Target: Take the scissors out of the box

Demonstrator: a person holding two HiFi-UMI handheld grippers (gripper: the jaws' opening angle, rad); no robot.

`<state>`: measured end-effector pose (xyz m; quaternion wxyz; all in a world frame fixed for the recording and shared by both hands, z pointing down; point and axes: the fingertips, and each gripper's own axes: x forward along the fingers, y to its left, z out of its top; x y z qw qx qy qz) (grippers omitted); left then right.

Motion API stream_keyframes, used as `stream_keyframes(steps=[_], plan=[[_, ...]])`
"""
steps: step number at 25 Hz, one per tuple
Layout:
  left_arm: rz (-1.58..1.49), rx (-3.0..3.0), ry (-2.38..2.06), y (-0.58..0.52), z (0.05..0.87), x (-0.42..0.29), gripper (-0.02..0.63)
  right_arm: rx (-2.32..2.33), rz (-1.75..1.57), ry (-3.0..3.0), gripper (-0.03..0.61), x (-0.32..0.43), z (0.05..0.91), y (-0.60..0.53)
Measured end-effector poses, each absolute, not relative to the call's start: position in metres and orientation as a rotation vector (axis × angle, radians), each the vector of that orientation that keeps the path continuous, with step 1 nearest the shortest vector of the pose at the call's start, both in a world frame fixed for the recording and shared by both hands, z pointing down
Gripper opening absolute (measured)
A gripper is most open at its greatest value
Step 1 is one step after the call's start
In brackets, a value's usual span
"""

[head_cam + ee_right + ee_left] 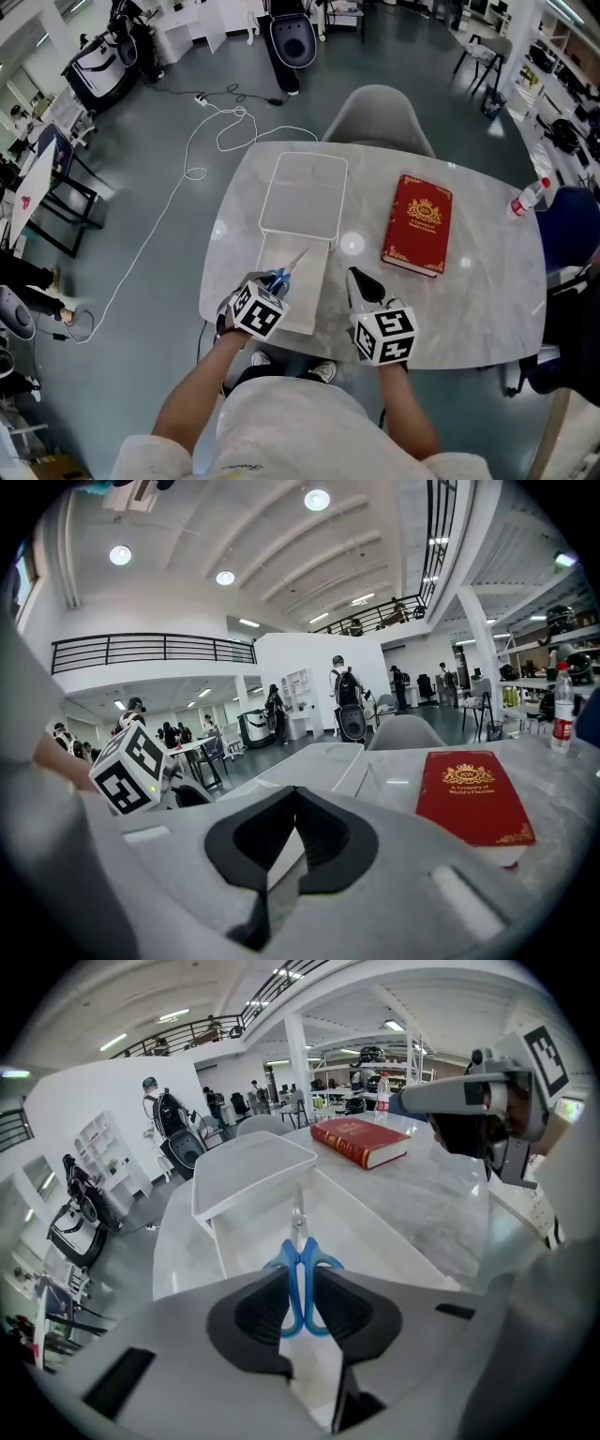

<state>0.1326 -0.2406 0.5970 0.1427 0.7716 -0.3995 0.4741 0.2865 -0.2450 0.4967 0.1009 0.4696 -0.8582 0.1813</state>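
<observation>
Blue-handled scissors [302, 1255] pinched by the handles between the left gripper's [302, 1288] fingers [258, 1312], blades reaching over the open white box [370, 1232] on the bench [441, 1194], right gripper [292, 794] closed on nothing just beside the box, red book [473, 799] beyond

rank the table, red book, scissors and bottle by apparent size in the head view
1. table
2. red book
3. bottle and scissors: look alike; the left gripper hides part of the scissors.

Red book [417, 225] lies on the marble table [487, 305] (bottle [528, 198] at edge).
</observation>
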Motion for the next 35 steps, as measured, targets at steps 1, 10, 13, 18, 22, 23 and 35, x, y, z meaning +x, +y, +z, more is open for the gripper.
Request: stream_keyframes(steps=[1, 10, 13, 18, 22, 23, 35], plan=[[1.349, 2.237, -1.159, -0.241, 0.592, 0.132, 0.081, 1.389, 0.532, -2.536, 0.005, 0.284, 0.495, -0.245], [1.148, 2.358, -1.229, -0.252, 0.548, 0.120, 0.081, 1.430, 0.474, -2.508, 0.005, 0.264, 0.477, -0.240], [1.089, 2.409, -1.239, -0.255, 0.531, 0.116, 0.081, 1.460, 0.459, -2.497, 0.006, 0.256, 0.470, -0.238], [0.967, 2.501, -1.270, -0.260, 0.500, 0.107, 0.081, 1.522, 0.421, -2.479, 0.005, 0.244, 0.456, -0.235], [0.856, 2.559, -1.305, -0.261, 0.476, 0.096, 0.081, 1.567, 0.382, -2.467, 0.005, 0.236, 0.442, -0.233], [0.828, 2.572, -1.308, -0.261, 0.470, 0.094, 0.081, 1.580, 0.372, -2.464, 0.005, 0.234, 0.439, -0.232], [0.461, 2.676, -1.351, -0.254, 0.416, 0.061, 0.081, 1.692, 0.312, -2.435, 0.006, 0.209, 0.415, -0.210]])
